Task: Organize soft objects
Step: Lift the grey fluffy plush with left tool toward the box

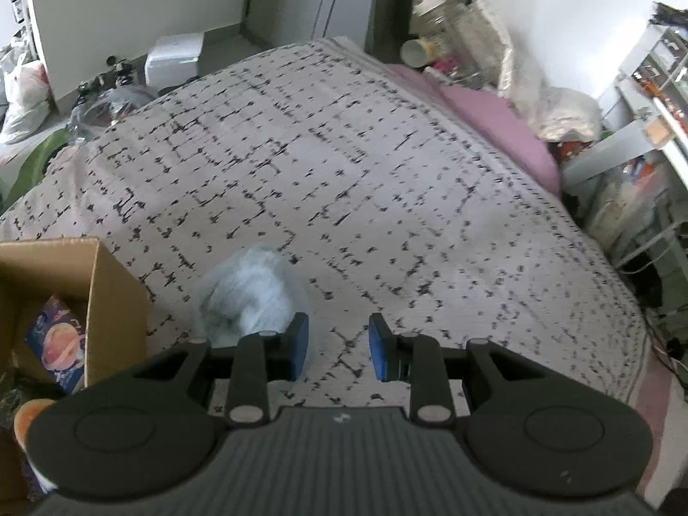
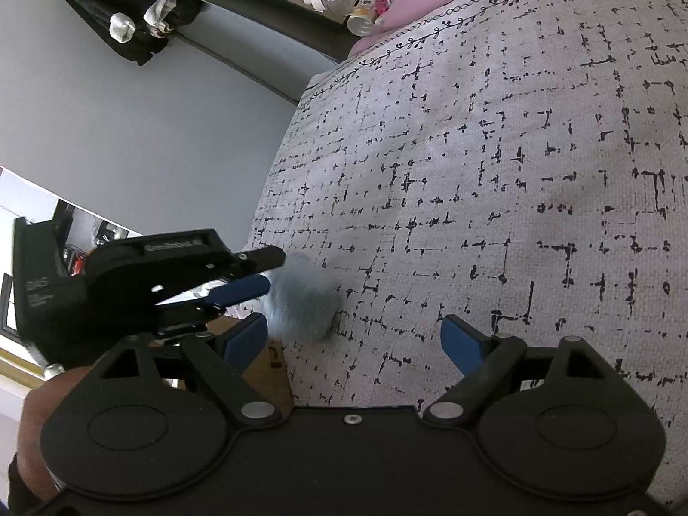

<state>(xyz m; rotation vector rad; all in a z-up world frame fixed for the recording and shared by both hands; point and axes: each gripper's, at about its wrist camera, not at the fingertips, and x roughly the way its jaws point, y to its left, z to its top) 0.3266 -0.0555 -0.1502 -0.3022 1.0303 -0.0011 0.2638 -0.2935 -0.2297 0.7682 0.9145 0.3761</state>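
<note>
A pale blue fluffy soft object [image 1: 253, 292] lies on the patterned bedspread [image 1: 365, 172] near the bed's edge. My left gripper [image 1: 339, 350] is open and empty, its left pad just beside the fluffy object. In the right wrist view the fluffy object [image 2: 303, 303] sits in front of the left gripper [image 2: 262, 277], which reaches in from the left. My right gripper [image 2: 357, 344] is open and empty above the bedspread [image 2: 516, 172], just right of the fluffy object.
An open cardboard box [image 1: 107, 301] with a printed soft item [image 1: 58, 344] inside stands at the bed's left edge. A pink pillow [image 1: 494, 124], bottles and bags line the far right side. A white box [image 1: 174, 58] sits on the floor.
</note>
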